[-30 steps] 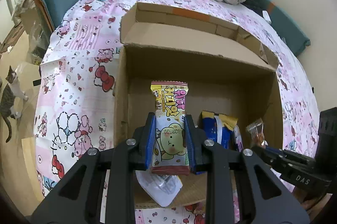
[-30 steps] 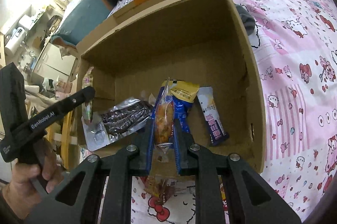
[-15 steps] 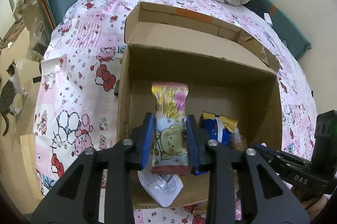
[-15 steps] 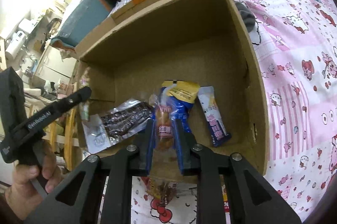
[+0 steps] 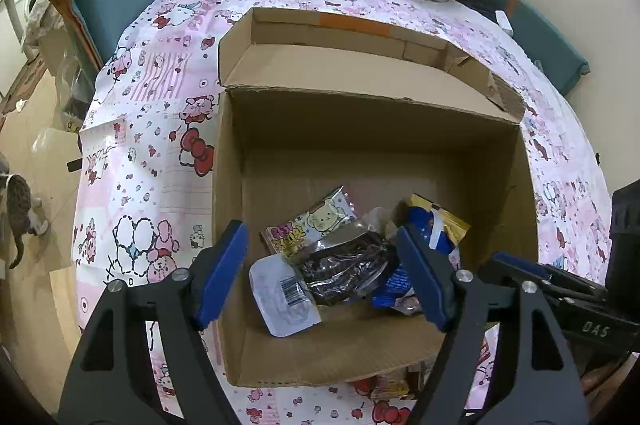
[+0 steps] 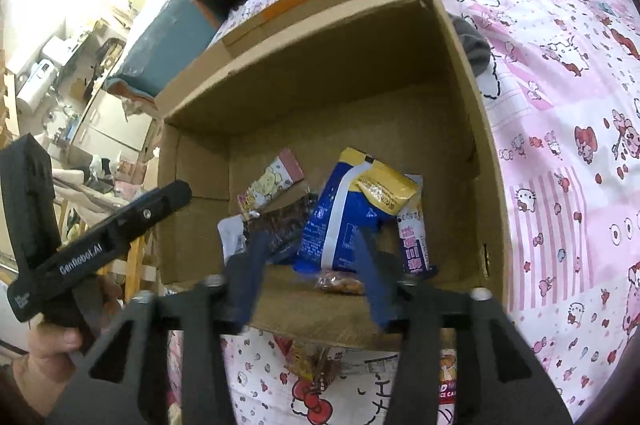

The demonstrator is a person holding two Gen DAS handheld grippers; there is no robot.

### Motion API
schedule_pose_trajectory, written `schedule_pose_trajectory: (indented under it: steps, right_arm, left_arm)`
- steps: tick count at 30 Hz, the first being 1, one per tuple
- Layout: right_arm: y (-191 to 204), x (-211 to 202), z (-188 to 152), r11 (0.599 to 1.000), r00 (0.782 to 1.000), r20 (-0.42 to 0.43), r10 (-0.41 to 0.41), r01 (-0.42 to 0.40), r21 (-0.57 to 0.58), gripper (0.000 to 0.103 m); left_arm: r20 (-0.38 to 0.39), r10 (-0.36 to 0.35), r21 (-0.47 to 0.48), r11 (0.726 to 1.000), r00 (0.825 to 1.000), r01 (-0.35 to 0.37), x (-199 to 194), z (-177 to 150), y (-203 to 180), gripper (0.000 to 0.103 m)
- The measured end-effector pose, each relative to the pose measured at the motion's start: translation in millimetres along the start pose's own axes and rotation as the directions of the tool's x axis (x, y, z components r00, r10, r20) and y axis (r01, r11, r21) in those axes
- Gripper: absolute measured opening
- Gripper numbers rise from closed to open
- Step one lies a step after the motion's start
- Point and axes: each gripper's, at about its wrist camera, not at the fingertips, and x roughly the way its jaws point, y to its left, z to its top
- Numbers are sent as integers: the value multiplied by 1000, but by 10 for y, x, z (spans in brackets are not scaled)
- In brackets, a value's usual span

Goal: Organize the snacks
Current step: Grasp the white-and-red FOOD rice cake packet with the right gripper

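left tongs: your left tongs (image 5: 320, 273) have just been opening and now gape wide over the cardboard box (image 5: 228, 185), with nothing pinched between them.
right tongs: your right tongs (image 6: 310, 267) have just been opening too, about halfway, blurry, nothing clamped.
where the snacks are: all heaped low in the box, centre of both frames. The yellow cartoon packet (image 5: 308, 229) lies flat beside the dark foil pack (image 5: 344, 265).
handling: these look feather-light, crinkly and slippery, and probably crush easily. I'd take them by a sealed end seam, not the puffy middle.
left view only: the cat (image 5: 18, 209) at the left edge.
right view only: the blue-and-yellow bag (image 6: 348, 213) in full, a small orange snack (image 6: 340, 284) at the near wall, and more packets (image 6: 316, 365) on the bedsheet (image 6: 560, 105) outside.
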Motion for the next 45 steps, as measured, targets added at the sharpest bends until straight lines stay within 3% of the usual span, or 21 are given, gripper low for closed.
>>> schedule_pose_trajectory:
  steps: [10,12,13,16,22,34,40,43,45]
  right_arm:
    - [49,-161,-84,1000,1000,8,-2,2,16,63]
    - [81,-209,-121,1000,1000,12,-5,4,10,63]
    - [98,-232,-143,1000,1000,14,-8,8,3,63]
    - [124,-300,-219,1000,1000,14,-23,24,-12,63]
    - [43,-361,-424,998,998,-10,-69,69,10,63]
    - [-213,-388,-816,984,985,-80,-155,161,72,63]
    - [-396,-361,-881,969,978,-116,-174,191,157,63]
    - [-443,-345,-885,953,966,-124,-227,246,175,63]
    - [-463,-341,-883,934,947,-124,-298,316,167,63]
  left_arm:
    - [48,-3,-32,999,999,4,-245,-114,87,74]
    - [55,16,-42,999,998,-14,-306,-146,113,82]
    - [59,25,-43,999,998,-23,-341,-163,127,90]
    - [71,17,-43,999,997,-14,-437,-237,169,93]
    - [29,-7,-80,997,1000,9,-534,-502,272,93]
    - [-15,15,-124,992,1000,-17,-605,-875,391,93]
    - [-57,13,-143,989,998,-21,-546,-1003,401,93]
    - [-84,31,-139,989,996,-43,-503,-1032,402,93]
    - [-96,29,-148,988,995,-43,-496,-1047,416,93]
